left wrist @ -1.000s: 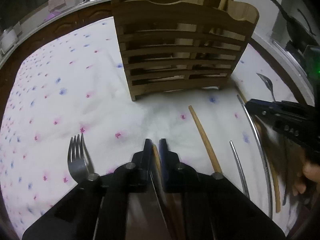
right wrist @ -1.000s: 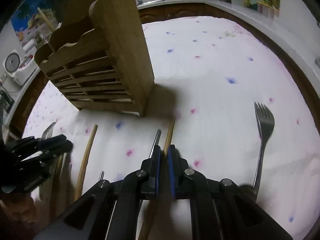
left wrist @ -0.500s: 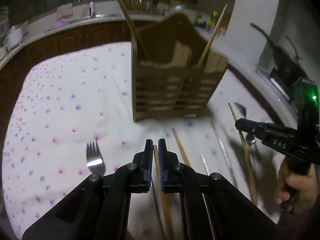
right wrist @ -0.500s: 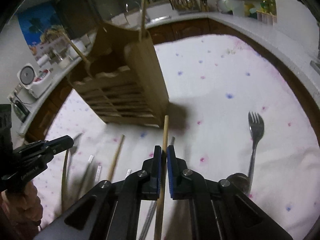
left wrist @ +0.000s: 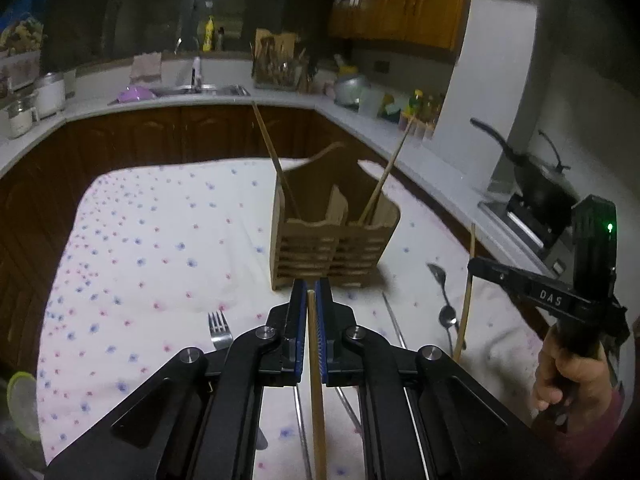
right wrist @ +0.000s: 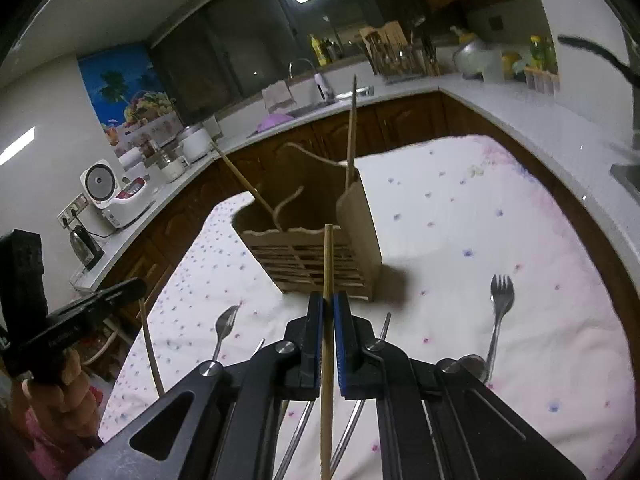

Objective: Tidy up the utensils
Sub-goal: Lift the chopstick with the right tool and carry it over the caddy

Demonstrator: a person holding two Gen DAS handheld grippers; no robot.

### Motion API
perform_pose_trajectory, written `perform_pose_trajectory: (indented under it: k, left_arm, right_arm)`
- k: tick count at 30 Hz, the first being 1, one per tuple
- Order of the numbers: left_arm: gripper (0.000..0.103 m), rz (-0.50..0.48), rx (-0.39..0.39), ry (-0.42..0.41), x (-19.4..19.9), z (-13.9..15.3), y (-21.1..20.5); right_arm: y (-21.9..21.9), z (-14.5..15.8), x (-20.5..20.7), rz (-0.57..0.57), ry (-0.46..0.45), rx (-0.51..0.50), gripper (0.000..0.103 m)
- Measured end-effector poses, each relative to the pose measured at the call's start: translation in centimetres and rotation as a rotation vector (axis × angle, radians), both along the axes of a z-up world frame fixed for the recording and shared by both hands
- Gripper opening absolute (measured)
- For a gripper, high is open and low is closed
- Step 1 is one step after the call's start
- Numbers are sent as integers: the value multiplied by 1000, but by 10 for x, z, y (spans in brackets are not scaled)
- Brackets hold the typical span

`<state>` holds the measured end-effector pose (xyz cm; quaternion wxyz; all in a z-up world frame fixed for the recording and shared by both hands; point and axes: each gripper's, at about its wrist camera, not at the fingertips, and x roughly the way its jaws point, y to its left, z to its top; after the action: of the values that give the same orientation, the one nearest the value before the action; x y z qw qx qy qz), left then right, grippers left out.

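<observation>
Between your left tongs: your left gripper (left wrist: 308, 295) is clamped on a wooden chopstick (left wrist: 316, 392), whose tip sits just past the blue pads (left wrist: 298, 340) and whose shaft runs back under the tool.
Right tongs: your right gripper (right wrist: 328, 300) is clamped on a second chopstick (right wrist: 328, 264), which stands well forward of the tips and crosses the front of the holder in that view.
Other tool seen from each side: your right gripper shows at the right edge of the left view, its chopstick upright and lifted off the cloth; your left gripper shows at the left edge of the right view, likewise holding its stick upright.
Holder: the slatted wooden utensil holder (left wrist: 332, 240) stands upright on the cloth, far of both tools, with two chopsticks (left wrist: 272, 152) already leaning in it.
Left of your left tongs: a fork (left wrist: 219, 328) lies flat on the cloth, tines pointing far.
Right of the holder: a spoon (left wrist: 440, 280) lies on the cloth near the right gripper's stick.
Near your tools: metal chopsticks (left wrist: 394, 324) lie on the cloth, partly hidden under the grippers.
Surface: a white tablecloth (left wrist: 160, 240) with small pink and blue flowers.
</observation>
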<state>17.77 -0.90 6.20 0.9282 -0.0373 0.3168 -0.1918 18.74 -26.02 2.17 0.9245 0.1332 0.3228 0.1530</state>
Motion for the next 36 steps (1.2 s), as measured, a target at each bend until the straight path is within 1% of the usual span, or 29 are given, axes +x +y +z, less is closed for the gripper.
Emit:
perform_pose_trajectory:
  k: [7,14,28,36]
  left_arm:
    - [4,30,-43,-67,-17,22,14]
    - [4,55,-71,-114,-25,35,22]
    - [4,92,-119,-176,-20,54,30]
    - [4,107,-157,-233,-9,71,31]
  right_arm:
    - [-1,15,-17,-6,-51,10,5]
    - [-3,29,-27,-14,-110,23,5]
    - [-8,44,-24,-48,-178,45,5]
    - [-11,54,-14,-81,-217,49,5]
